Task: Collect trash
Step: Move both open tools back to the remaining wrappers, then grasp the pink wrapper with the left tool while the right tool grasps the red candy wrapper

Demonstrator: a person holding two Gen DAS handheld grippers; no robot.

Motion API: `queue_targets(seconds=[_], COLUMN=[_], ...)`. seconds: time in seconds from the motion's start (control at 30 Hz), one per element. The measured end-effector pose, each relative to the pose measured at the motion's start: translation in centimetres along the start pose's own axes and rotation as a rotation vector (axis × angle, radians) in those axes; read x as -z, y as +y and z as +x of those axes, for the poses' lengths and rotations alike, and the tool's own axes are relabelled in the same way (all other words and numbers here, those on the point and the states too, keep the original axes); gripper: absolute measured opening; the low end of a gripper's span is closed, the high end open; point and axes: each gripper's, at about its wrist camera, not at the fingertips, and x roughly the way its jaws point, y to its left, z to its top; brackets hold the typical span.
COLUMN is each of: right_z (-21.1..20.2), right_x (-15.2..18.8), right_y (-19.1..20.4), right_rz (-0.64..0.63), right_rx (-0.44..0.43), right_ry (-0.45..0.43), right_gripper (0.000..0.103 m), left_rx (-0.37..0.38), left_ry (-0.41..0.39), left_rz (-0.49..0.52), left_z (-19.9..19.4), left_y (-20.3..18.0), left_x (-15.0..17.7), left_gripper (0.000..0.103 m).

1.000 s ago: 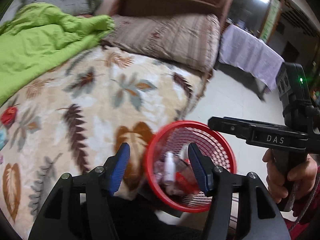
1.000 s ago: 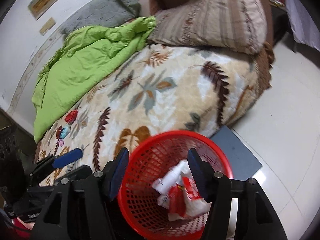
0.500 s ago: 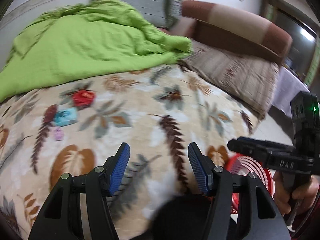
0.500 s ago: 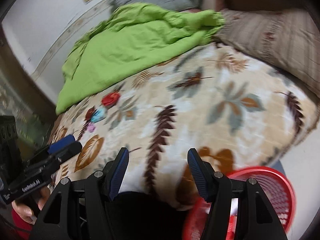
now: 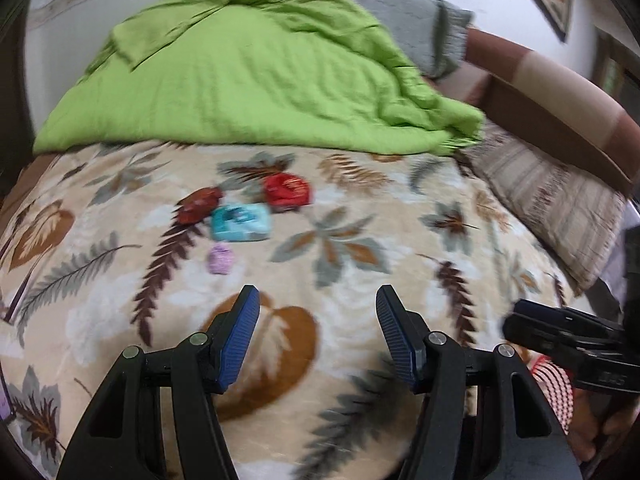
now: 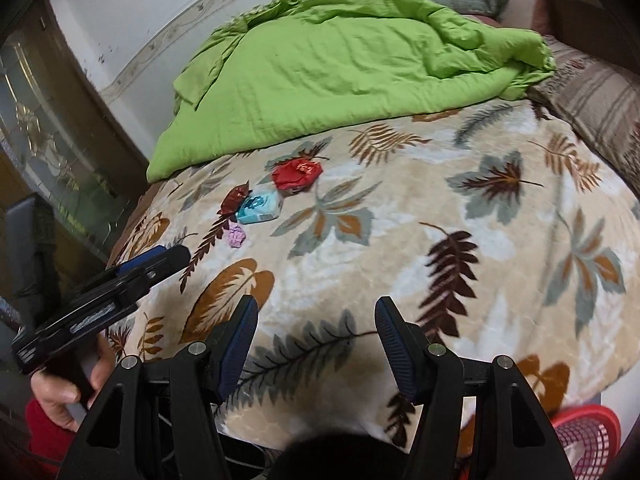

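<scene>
Both views have swung off the red basket (image 6: 586, 438) and onto the leaf-print blanket (image 5: 360, 216), presumably to seek the next piece. From the left wrist, the left gripper (image 5: 318, 336) hovers with jaws apart and empty, aimed toward four scraps clustered mid-bed: red wrapper (image 5: 287, 192), dark red wrapper (image 5: 199, 209), blue packet (image 5: 241, 222), purple scrap (image 5: 221, 259). From the right wrist, the right gripper (image 6: 316, 336) likewise gapes empty, and the basket waits at the bedside for drops.

Left tongs (image 5: 318, 312) parted and empty, right tongs (image 6: 316, 312) likewise
</scene>
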Motion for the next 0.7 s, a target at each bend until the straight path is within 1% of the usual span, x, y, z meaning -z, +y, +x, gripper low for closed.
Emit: queue_targets(seconds=[0.1,0.2,0.27,0.33,0.37,0.47,0.53,0.57,0.63,0.7], right_z=[0.9,1.9,2.8,3.8,4.2,5.9,7.4,8.0,10.1,12.2], right_x=[-0.7,-1.4,-2.0,-2.7,-3.0,-4.6,-6.2,-6.7,-8.4,-9.7], right_y=[0.4,0.7,0.9,0.8,0.8,0.8,0.6,0.7,0.6,0.6], right_rz=[-0.008,-0.021,-0.023,-0.021,-0.020,-0.020,-0.002,0.001,0.015,0.027], right_rx=[-0.013,-0.018,-0.026,-0.033,-0.037,-0.040,-0.054,-0.058,-0.061,-0.068], right_ry=[0.007,0.012,0.020,0.029,0.031,0.037,0.041,0.048,0.062,0.067], right_gripper=[0.065,0.065,0.065,0.065,0.065,0.065,0.065,0.065,0.065,0.066], left_rx=[-0.061,-0.088,-0.092,-0.103,-0.093,-0.115,-0.117,-0.122,-0.145,-0.161], left_ry=[0.023,0.055,0.075,0.099,0.111,0.138,0.160,0.170,0.153,0.135], left_rz=[-0.072,-0.153,-0.185,-0.210,-0.216,-0.218,-0.237,-0.242,-0.232,-0.209], left_z=[2.1,4.3,5.9,7.7,8.8,11.2,12.9,13.6,14.0,14.0], left_y=[3.4,6.4,7.8,8.8,9.1,9.4,9.6,9.7,9.7,9.6], left_x=[-0.2,-0.3,-0.5,-0.7,-0.9,-1.1,-1.1,-1.0,-1.1,-1.2], left_gripper=[0.059,0.059,0.059,0.052,0.051,0.044,0.033,0.030,0.020,0.020])
